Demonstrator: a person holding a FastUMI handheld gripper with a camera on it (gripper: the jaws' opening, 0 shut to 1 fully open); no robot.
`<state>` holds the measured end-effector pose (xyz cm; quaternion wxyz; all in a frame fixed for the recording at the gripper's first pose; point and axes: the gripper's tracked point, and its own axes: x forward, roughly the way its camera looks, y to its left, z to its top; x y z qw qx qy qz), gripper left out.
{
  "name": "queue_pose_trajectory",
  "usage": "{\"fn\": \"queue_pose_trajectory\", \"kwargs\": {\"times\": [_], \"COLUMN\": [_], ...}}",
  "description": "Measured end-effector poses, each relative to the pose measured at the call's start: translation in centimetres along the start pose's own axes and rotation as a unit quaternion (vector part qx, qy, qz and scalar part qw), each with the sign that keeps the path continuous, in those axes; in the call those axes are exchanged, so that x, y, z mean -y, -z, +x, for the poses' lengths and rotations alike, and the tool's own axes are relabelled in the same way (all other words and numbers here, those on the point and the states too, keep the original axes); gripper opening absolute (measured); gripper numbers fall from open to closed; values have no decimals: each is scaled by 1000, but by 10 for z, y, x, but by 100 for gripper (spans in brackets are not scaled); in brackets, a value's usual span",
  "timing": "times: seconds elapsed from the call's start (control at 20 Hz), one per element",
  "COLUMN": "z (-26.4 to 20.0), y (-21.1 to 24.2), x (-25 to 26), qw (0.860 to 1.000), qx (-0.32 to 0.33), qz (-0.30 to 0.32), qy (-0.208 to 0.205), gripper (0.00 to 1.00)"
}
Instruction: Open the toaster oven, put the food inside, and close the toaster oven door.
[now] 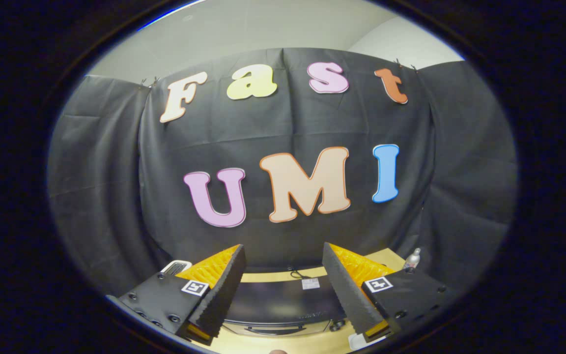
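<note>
Far left, behind the left finger [216,290]: small white object with a dark slotted top [176,267], partly hidden, can't identify. Resting on the worktop [273,276], pale wood, visible as a strip beyond the fingers and again below the oven.

Between the fingers, lower down: toaster oven [278,302], dark body, seen from above and front. Top face glossy, small pale label [310,283] near its back edge, cable [297,272] running off behind it. Door handle [275,328] visible at the front lower edge, door looks closed. Knob [335,325] at the oven's right front corner, just inside the right finger.

Gripper [290,324]: jaws spread wide, nothing held, no contact with anything. Held above the oven, tips framing its width. Square marker tags on both finger mounts.

Right finger [349,290]: white object [356,341] just beneath its tip, cut off, can't tell what.

Far right, past the right finger: small clear bottle [411,260] upright on the worktop's back corner, close to the black cloth wall [116,196].

Food: can't locate.
</note>
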<state>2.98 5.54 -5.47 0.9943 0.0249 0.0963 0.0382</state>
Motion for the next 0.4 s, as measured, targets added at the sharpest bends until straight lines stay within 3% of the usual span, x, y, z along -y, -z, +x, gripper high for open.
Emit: {"fn": "queue_pose_trajectory", "kwargs": {"times": [0.4], "z": [1], "y": [-77], "x": [15], "qw": [999], "qx": [48], "qz": [-3], "qy": [1], "gripper": [99]}}
